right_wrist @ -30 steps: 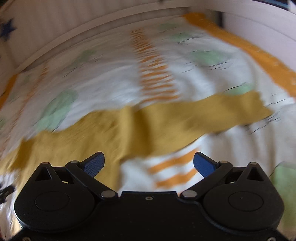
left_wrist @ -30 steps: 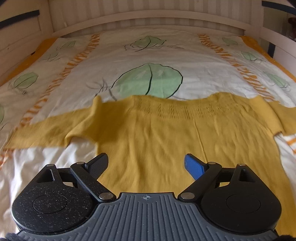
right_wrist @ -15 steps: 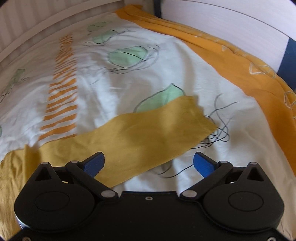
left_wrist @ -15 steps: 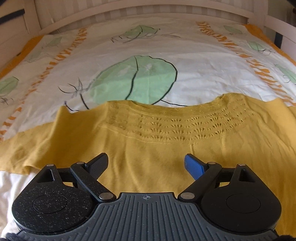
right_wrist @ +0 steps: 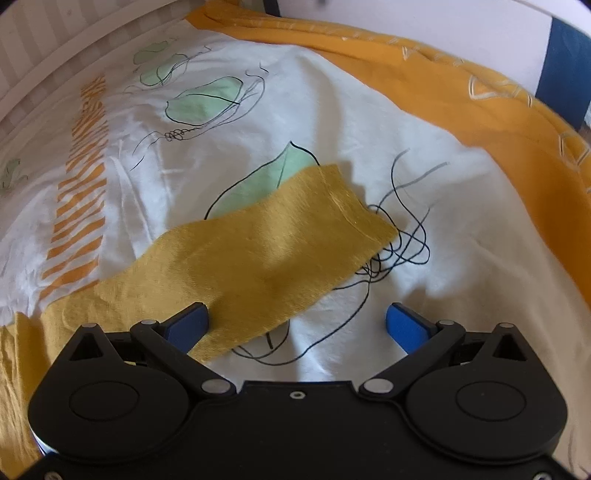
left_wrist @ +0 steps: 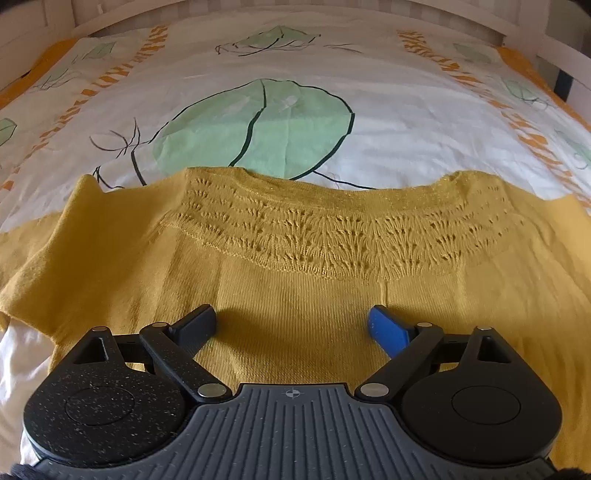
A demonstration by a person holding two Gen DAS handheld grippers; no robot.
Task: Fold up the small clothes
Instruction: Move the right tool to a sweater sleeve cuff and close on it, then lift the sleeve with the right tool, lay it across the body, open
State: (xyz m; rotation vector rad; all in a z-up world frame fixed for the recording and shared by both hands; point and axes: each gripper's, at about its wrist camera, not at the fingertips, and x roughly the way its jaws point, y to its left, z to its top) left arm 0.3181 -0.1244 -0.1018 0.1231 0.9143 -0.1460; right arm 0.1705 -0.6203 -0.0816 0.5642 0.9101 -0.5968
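A small mustard-yellow knitted sweater (left_wrist: 295, 280) lies flat on the bed, its lace-pattern neckline (left_wrist: 332, 236) pointing away from me. My left gripper (left_wrist: 293, 326) is open and empty, low over the sweater's chest just below the neckline. In the right wrist view the sweater's right sleeve (right_wrist: 258, 254) stretches out to the right, its cuff (right_wrist: 354, 206) lying flat on the cover. My right gripper (right_wrist: 297, 325) is open and empty, just above the sleeve's lower edge, with the left finger over the fabric and the right finger over the cover.
The bed cover (left_wrist: 388, 122) is white with green leaf prints and orange stripes. An orange sheet edge (right_wrist: 461, 107) runs along the right side by a white bed rail (right_wrist: 406, 22). The white slatted headboard (left_wrist: 295, 7) closes the far end.
My left gripper has moved forward and down toward the neckline. My right gripper has swung right along the sleeve toward its cuff and come closer to it. Both stay open.
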